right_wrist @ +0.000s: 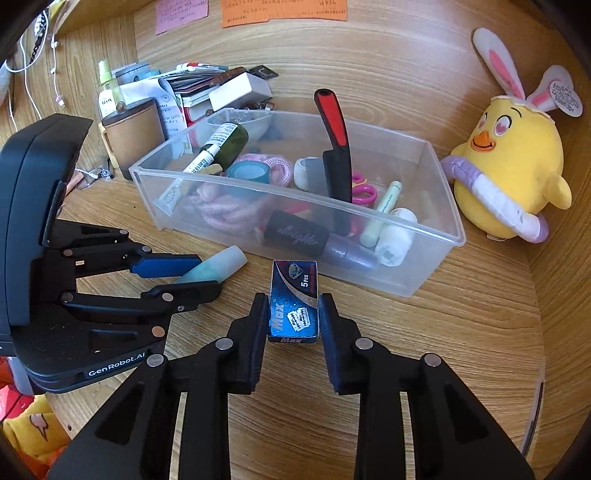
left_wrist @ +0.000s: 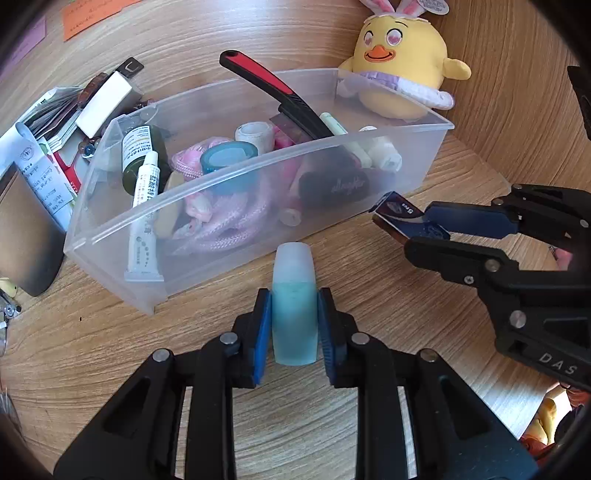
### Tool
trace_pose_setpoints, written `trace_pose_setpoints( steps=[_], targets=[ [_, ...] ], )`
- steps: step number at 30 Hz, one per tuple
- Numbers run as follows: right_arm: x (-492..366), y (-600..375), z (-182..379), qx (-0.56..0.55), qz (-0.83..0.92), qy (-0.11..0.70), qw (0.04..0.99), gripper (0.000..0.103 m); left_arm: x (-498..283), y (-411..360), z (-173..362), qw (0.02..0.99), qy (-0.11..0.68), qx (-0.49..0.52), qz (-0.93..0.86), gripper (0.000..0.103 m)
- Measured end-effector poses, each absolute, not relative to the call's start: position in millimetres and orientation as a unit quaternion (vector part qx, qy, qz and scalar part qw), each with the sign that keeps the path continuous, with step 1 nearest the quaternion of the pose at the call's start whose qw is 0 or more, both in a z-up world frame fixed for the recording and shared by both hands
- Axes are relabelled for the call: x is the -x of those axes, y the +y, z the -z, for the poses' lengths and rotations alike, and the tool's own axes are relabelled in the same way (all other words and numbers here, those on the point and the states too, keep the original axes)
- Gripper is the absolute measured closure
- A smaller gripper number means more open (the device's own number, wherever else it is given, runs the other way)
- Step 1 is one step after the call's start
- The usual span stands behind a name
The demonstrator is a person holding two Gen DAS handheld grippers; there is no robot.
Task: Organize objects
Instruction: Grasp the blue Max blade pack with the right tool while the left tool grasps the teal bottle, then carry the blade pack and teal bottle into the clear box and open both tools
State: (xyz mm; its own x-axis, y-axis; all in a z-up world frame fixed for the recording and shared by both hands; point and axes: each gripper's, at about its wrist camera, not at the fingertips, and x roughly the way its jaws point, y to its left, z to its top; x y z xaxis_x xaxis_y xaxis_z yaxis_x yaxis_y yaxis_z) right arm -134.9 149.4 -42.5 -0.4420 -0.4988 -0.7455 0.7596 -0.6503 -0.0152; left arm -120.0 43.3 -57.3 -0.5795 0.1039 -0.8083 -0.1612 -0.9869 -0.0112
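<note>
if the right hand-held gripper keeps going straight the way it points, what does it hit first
Most likely the near wall of the clear plastic bin, met first by the blue blade box clamped in the right hand-held gripper. Only bare wooden desk shows between them, though depth is uncertain.

This looks like a desk nook in someone's home, maybe a bedroom. A light wooden tabletop (right_wrist: pixel 424 332) has wooden walls around it. A yellow plush chick with bunny ears (right_wrist: pixel 509 173) sits in the corner. Orange and pink paper notes (right_wrist: pixel 284 13) hang above, and a messy pile of booklets and small boxes (right_wrist: pixel 207 88) lies behind a clear plastic bin (right_wrist: pixel 406 284).
</note>
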Motion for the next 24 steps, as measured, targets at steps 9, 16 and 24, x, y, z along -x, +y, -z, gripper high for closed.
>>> trace_pose_setpoints(
  steps=[9, 16, 24],
  targets=[
    [130.0, 157.0, 22.0, -0.347, 0.839, 0.155, 0.39, 0.078, 103.2, 31.4, 33.5, 0.068, 0.009, 0.418, -0.906, 0.079],
    [132.6, 158.4, -3.4, -0.316, 0.854, 0.138, 0.39, 0.078, 87.4, 22.0, -7.9, 0.054, 0.003, 0.353, -0.934, 0.079],
    [146.7, 149.1, -28.7, -0.283, 0.869, 0.125, 0.385, 0.078, 91.0, 2.6, -43.7, 0.031, -0.021, 0.303, -0.952, 0.079]
  ],
)
